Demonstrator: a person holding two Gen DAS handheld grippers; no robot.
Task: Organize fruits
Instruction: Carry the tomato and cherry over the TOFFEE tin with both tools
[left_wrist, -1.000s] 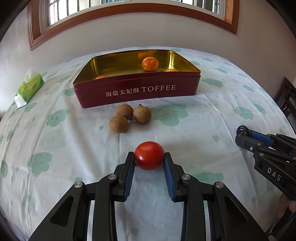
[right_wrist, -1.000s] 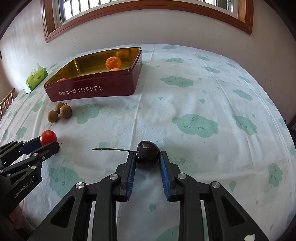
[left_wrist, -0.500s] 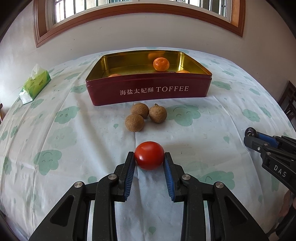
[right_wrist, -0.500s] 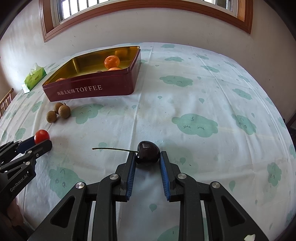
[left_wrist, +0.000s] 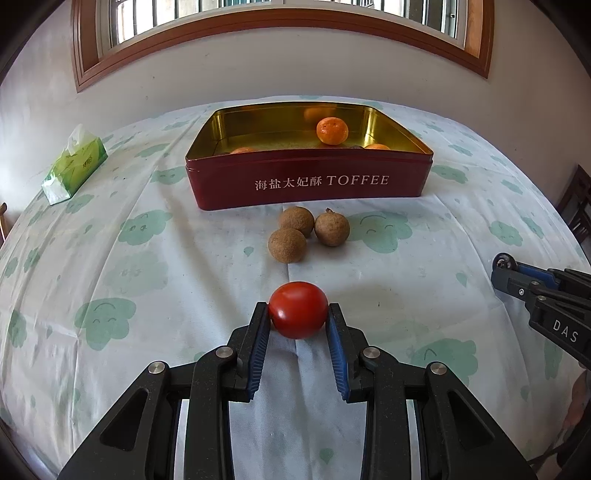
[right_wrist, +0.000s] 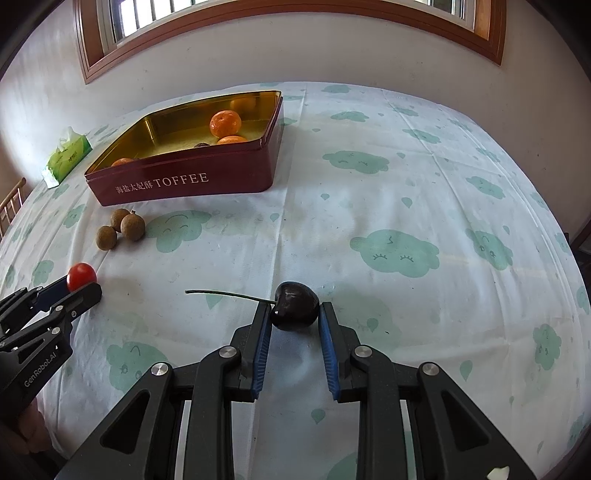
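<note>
My left gripper (left_wrist: 298, 312) is shut on a red tomato (left_wrist: 298, 321), low over the cloud-print tablecloth. Ahead of it lie three brown longans (left_wrist: 308, 234). Behind them stands the red TOFFEE tin (left_wrist: 310, 184), holding oranges (left_wrist: 332, 130). My right gripper (right_wrist: 294, 310) is shut on a dark cherry (right_wrist: 295, 301) whose long stem points left. In the right wrist view the left gripper (right_wrist: 79, 284) with the tomato (right_wrist: 82, 276) sits at the far left, the longans (right_wrist: 120, 229) and the tin (right_wrist: 184, 181) beyond it. The right gripper (left_wrist: 504, 271) shows at the right edge of the left wrist view.
A green tissue pack (left_wrist: 74, 166) lies at the far left of the table. A white wall with a wood-framed window rises behind the table. A dark chair (left_wrist: 580, 206) stands past the right edge, and another chair back (right_wrist: 11, 206) at the left.
The left gripper with the tomato has shifted slightly to the left, away from the right gripper. The right gripper and the cherry have kept still.
</note>
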